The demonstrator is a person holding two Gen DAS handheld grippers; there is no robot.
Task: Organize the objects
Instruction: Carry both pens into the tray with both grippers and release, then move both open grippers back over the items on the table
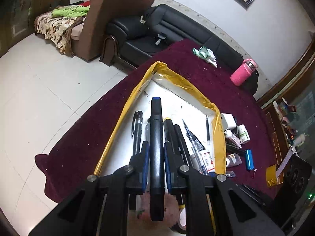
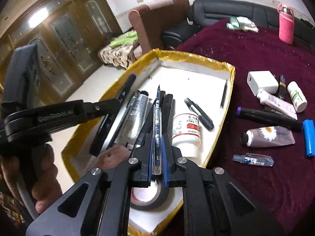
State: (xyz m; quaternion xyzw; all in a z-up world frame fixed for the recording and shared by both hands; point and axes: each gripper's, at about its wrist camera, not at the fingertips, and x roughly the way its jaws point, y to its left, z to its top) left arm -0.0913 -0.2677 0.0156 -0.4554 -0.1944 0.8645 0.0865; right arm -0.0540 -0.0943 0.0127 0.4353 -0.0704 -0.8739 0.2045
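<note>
A: While we hover over the yellow-rimmed tray (image 1: 220,137), our left gripper (image 1: 155,153) has its fingers (image 1: 144,155) clenched on a black marker with a blue tip (image 1: 156,137), pointing toward the tray's far corner.

B: And our right gripper (image 2: 157,147) grips a clear pen with a blue core (image 2: 157,122) lengthwise, fingers (image 2: 164,153) pressed to both its sides, above the tray's near half.

A: Inside the tray we see a white pill bottle (image 2: 187,133), a silver tube (image 2: 133,118), a tape roll (image 2: 151,196) at the near edge and a thin refill (image 2: 223,96) along the right wall.

B: On the maroon counter (image 2: 256,186), beyond the tray's right edge, lie a white charger (image 2: 261,82), a daisy-print tube (image 2: 269,135), a blue cylinder (image 2: 309,137) and a purple-capped marker (image 2: 269,116). A pink pouch (image 2: 286,25) stands near the far edge.
</note>
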